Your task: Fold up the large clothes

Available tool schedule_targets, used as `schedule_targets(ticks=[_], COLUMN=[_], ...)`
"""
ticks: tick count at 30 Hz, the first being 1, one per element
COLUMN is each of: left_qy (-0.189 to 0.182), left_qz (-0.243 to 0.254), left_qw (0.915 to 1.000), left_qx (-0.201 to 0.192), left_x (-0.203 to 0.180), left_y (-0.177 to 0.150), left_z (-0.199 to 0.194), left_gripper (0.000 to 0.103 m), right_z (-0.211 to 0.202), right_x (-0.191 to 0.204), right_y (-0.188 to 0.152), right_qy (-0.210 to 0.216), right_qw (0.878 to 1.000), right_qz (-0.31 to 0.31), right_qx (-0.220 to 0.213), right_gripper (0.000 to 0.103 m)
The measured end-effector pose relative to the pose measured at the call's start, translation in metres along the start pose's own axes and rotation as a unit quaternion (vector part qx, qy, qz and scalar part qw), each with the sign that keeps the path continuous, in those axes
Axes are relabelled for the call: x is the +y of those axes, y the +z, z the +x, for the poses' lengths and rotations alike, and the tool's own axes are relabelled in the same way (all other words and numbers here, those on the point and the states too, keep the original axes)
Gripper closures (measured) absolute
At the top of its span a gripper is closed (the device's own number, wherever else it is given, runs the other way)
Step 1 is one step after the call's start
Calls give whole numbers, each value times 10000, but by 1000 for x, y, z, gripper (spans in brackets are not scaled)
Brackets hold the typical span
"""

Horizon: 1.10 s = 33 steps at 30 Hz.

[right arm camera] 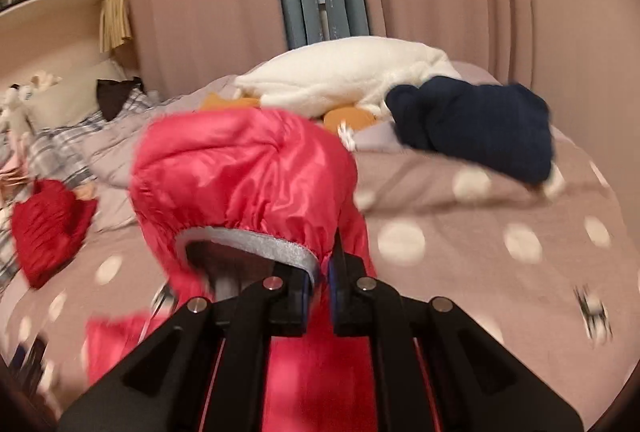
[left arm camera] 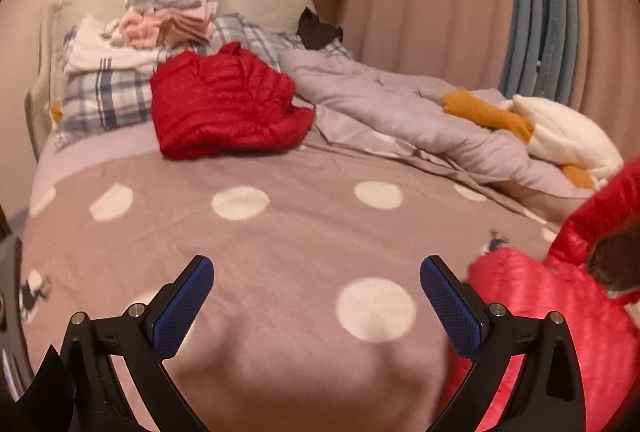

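Left wrist view: the left gripper [left arm camera: 316,296] is held over the bed [left arm camera: 280,240], its two blue-padded fingers [left arm camera: 182,308] spread wide apart with nothing between them. Beneath them the dotted bedspread is seen, with about seven white dots counted in this view. Two red garments are counted. One, a dark red quilted jacket [left arm camera: 224,108], is laid crumpled on the bed farther up, just below a plaid pillow [left arm camera: 104,100]. The other, a brighter pink-red jacket [left arm camera: 532,296], is found at the near right edge of the bed, beside the right finger of the left gripper and partly lifted. One stack of folded clothes [left arm camera: 160,24] is piled at the head of the bed, on the plaid pillow. One grey duvet [left arm camera: 400,108] is bunched along the far side of the bed, and one white and orange plush toy [left arm camera: 552,136] is laid on it.

In the right wrist view, the right gripper [right arm camera: 318,292] is seen with its fingers closed on the grey-trimmed hem of the pink-red jacket [right arm camera: 248,168], which is held raised above the bed [right arm camera: 460,272]. One dark navy garment [right arm camera: 476,124] is laid on the bed beyond the raised jacket, next to the plush toy [right arm camera: 344,72]. The dark red quilted jacket [right arm camera: 48,228] is seen at the left of the bed.
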<state>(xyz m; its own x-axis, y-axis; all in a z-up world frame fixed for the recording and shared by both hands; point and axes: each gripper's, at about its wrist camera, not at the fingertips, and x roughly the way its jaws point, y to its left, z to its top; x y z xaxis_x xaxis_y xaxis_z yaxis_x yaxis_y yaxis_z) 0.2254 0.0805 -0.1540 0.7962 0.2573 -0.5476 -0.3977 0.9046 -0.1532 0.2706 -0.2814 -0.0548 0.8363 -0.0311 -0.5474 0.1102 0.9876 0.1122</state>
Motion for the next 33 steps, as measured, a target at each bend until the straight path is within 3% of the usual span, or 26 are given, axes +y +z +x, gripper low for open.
schedule_targets(ticks=[3, 5, 6, 7, 8, 9, 10, 12, 13, 14, 16, 18, 19, 21, 22, 24, 29, 31, 33], left_qy=[-290, -577, -736, -937, -1196, -1447, -1712, -2199, -2556, -3073, -3600, -3688, -3667, -3544, -3554, -3770, -4091, -4114, -4089], left_qz=[10, -5, -11, 18, 87, 105, 109, 24, -82, -270, -488, -510, -445, -349, -354, -415, -623, -569, -489], left_qw=[9996, 9983, 9972, 9954, 9924, 9889, 9845, 9741, 9642, 9458, 9194, 9120, 9115, 9112, 9065, 8902, 8776, 8721, 8679], left_qx=[-7, 82, 114, 188, 283, 319, 362, 529, 700, 1014, 1510, 1721, 1809, 2070, 2253, 2526, 2419, 2588, 2778], left_x=[-8, -16, -19, -24, -31, -37, -42, -51, -55, -62, -74, -85, -92, -103, -107, -110, -109, -112, -118], left_y=[-4, -8, -10, -12, -15, -17, -19, -22, -23, -26, -31, -34, -37, -43, -47, -53, -48, -52, -59], left_z=[-11, -21, -23, -28, -34, -40, -46, -53, -52, -48, -36, -25, -18, -4, 2, 9, 4, 6, 8], left_gripper=[1, 1, 1, 1, 1, 1, 1, 1, 1, 1, 1, 1, 2, 13, 15, 16, 16, 18, 40], right_z=[-46, -66, -68, -72, -72, -68, -65, -65, -63, -56, -36, -17, -9, 3, 7, 5, -16, -27, -32], right_x=[-8, -13, -15, -20, -27, -31, -32, -30, -29, -27, -18, -8, -1, 9, 12, 15, 23, 20, 23], right_y=[-51, -81, -90, -99, -106, -108, -108, -109, -110, -113, -116, -120, -121, -125, -129, -136, -151, -161, -164], right_qy=[91, 12, -11, 15, -7, 3, 204, 826, 899, 987, 1329, 1661, 1670, 1273, 1054, 1125, 1071, 1162, 1288], right_qw=[9991, 9979, 9976, 9970, 9945, 9901, 9865, 9782, 9749, 9694, 9561, 9448, 9455, 9580, 9606, 9587, 9661, 9642, 9620], right_qz=[243, 395, 498, 680, 1006, 1300, 1459, 1825, 1980, 2192, 2502, 2677, 2634, 2328, 2277, 2312, 1896, 1916, 1935], right_qx=[342, 514, 476, 356, 301, 536, 716, 552, 472, 503, 747, 894, 934, 1087, 1198, 1217, 1388, 1420, 1432], right_gripper=[90, 59, 34, 21, 19, 20, 20, 20, 20, 20, 24, 36, 55, 94, 94, 94, 95, 95, 95])
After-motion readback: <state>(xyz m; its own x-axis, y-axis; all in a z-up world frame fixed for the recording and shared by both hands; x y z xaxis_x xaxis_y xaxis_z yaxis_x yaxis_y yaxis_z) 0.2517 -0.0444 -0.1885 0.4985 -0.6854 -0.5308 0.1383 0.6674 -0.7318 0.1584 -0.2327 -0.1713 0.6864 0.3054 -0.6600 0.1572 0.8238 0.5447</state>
